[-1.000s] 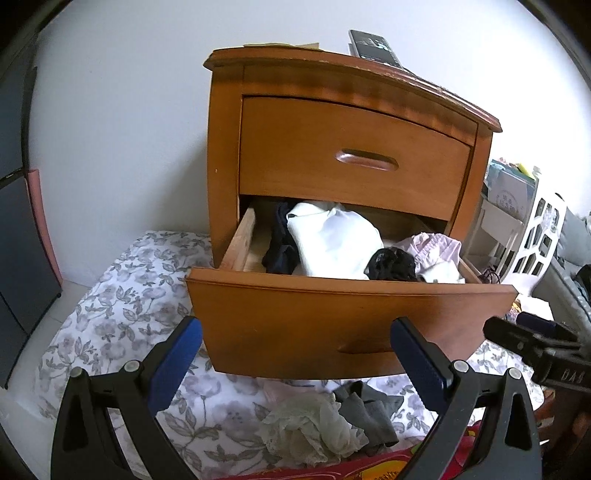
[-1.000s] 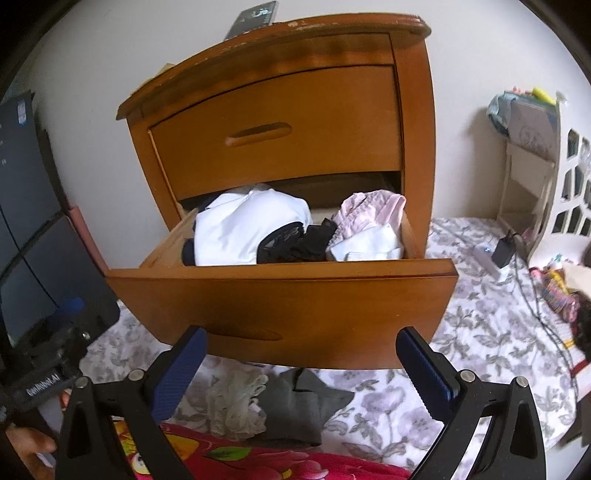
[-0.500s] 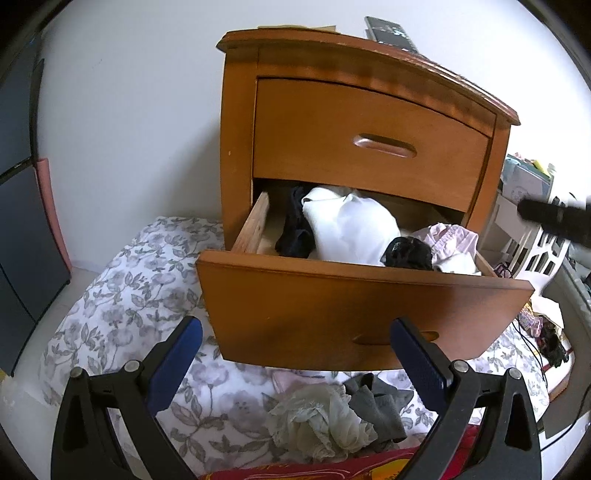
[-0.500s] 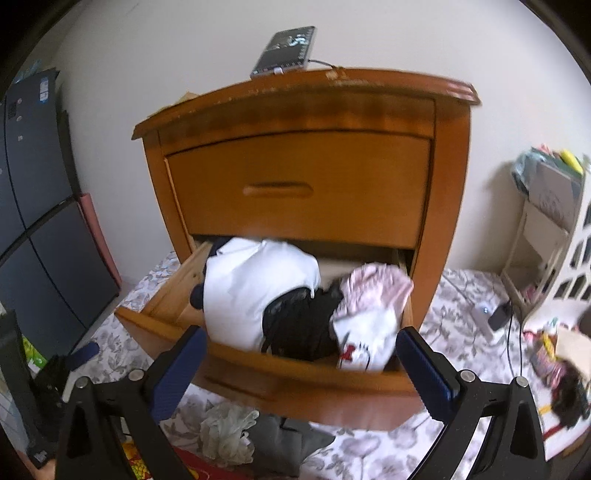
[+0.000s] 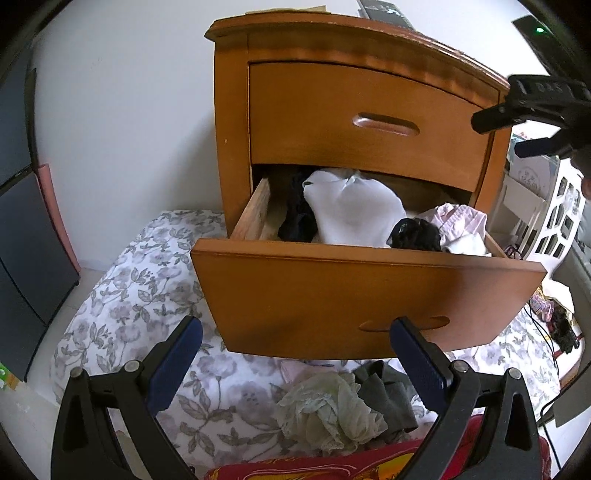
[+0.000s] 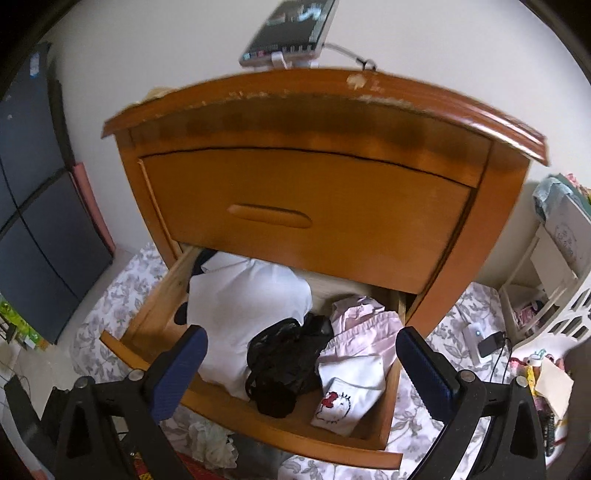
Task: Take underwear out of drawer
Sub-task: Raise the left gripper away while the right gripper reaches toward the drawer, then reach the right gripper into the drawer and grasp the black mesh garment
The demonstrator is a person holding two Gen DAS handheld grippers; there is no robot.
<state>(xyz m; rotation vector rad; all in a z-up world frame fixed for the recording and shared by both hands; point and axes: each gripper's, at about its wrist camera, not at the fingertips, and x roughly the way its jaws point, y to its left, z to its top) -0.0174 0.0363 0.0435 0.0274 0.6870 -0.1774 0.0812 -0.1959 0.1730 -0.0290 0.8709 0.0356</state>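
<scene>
The wooden nightstand's lower drawer (image 5: 354, 295) (image 6: 147, 332) is pulled out and full of clothes. Inside lie a white garment (image 6: 251, 306) (image 5: 351, 214), black lacy underwear (image 6: 284, 362) (image 5: 415, 234), pink-and-white underwear with a red bow print (image 6: 354, 369) and a dark piece (image 5: 295, 218) at the left. My right gripper (image 6: 301, 365) is open, hovering above the drawer over the black underwear. My left gripper (image 5: 295, 356) is open, low in front of the drawer face, holding nothing. The right gripper's body (image 5: 532, 107) shows at the upper right of the left wrist view.
A cream lace garment (image 5: 328, 410) and a grey one (image 5: 388, 395) lie on the floral sheet (image 5: 129, 295) under the drawer. The upper drawer (image 6: 303, 218) is closed. A phone (image 6: 291, 33) sits on top. White shelving (image 6: 554, 258) stands right, dark panels (image 6: 33, 206) left.
The right gripper rose and moved forward until it looks down into the drawer from above. The left gripper shifted slightly left and closer to the drawer front. Both stayed open.
</scene>
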